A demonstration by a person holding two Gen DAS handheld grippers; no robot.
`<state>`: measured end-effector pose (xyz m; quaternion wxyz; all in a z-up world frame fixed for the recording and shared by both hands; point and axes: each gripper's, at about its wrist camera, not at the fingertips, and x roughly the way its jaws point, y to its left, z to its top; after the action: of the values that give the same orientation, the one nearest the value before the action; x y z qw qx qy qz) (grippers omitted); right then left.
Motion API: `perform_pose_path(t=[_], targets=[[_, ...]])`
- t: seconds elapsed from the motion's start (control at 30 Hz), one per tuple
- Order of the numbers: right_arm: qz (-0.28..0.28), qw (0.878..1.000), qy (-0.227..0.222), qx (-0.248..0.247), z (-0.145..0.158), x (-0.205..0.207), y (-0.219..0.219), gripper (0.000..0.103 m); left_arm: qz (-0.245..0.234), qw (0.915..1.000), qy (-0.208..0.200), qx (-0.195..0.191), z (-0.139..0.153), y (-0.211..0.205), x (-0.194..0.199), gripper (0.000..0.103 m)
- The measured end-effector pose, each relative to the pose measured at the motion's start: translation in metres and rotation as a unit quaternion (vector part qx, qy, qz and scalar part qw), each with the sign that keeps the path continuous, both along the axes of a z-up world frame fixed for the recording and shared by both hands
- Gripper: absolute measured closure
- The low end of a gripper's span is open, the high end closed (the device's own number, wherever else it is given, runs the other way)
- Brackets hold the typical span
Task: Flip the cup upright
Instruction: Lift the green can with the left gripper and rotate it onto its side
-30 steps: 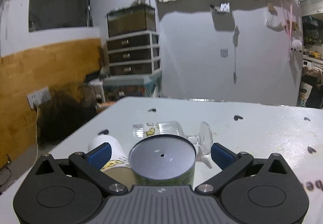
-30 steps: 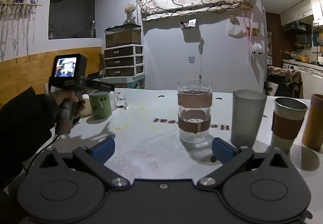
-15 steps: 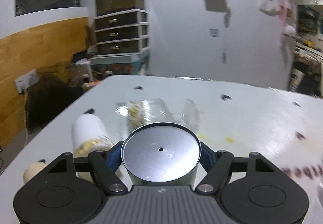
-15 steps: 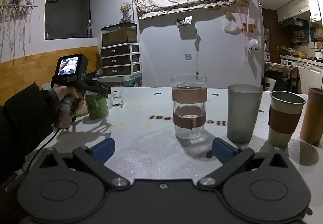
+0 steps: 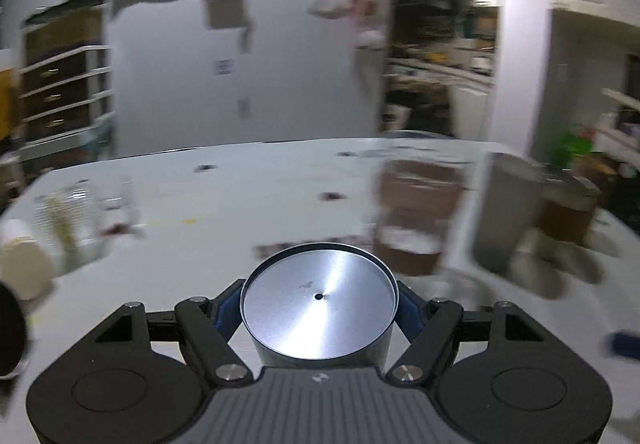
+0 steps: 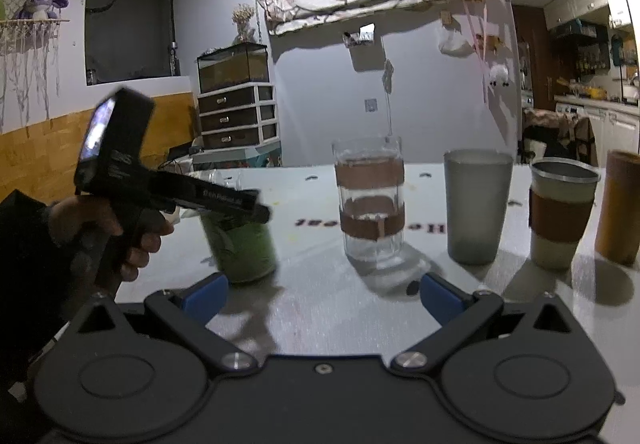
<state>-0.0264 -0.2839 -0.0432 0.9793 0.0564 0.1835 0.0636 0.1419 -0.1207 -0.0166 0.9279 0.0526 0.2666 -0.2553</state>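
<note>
My left gripper (image 5: 319,310) is shut on a green cup (image 5: 319,314), upside down with its flat silver base facing the camera. In the right wrist view the same green cup (image 6: 240,248) hangs in the left gripper (image 6: 224,203) just above the white table (image 6: 304,240), at its left side. My right gripper (image 6: 320,290) is open and empty, low over the table's near edge.
A glass with brown bands (image 6: 370,201), a grey tumbler (image 6: 476,203), a sleeved metal cup (image 6: 562,211) and a brown cup (image 6: 622,203) stand upright in a row. A stemmed glass (image 5: 76,219) and a white cup (image 5: 20,264) lie at the left.
My left gripper closed on the green cup, lifted it and swung it right toward the row of cups. The right gripper stayed open and barely moved.
</note>
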Motion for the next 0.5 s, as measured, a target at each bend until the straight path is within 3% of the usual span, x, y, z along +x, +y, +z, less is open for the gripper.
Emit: perform_pose_path(t=[0.03,0.1,0.13,0.2,0.33,0.5], targets=[[0.006,1.0,0.006,0.007,-0.003,0.0,-0.001,0.008,-0.014,0.9999,0.004,-0.008,0.0,-0.004,-0.003,0.028],[0.026,0.999,0.016,0.027,-0.007,0.003,-0.001,0.035,-0.039,0.9987,0.019,-0.027,-0.001,-0.01,-0.007,0.028],[0.036,0.998,0.022,0.035,-0.009,0.005,-0.001,0.041,-0.048,0.9979,0.026,-0.035,-0.002,-0.014,-0.009,0.028],[0.057,0.997,0.03,0.044,-0.013,0.01,0.003,0.063,-0.062,0.9954,0.044,-0.058,-0.006,-0.018,-0.012,0.028],[0.102,0.991,0.043,0.071,-0.021,0.022,0.01,0.078,-0.085,0.9886,0.072,-0.101,-0.011,-0.025,-0.017,0.028],[0.073,0.993,0.054,0.081,-0.031,0.033,0.006,0.085,-0.104,0.9849,0.071,-0.119,-0.015,-0.019,-0.035,0.028]])
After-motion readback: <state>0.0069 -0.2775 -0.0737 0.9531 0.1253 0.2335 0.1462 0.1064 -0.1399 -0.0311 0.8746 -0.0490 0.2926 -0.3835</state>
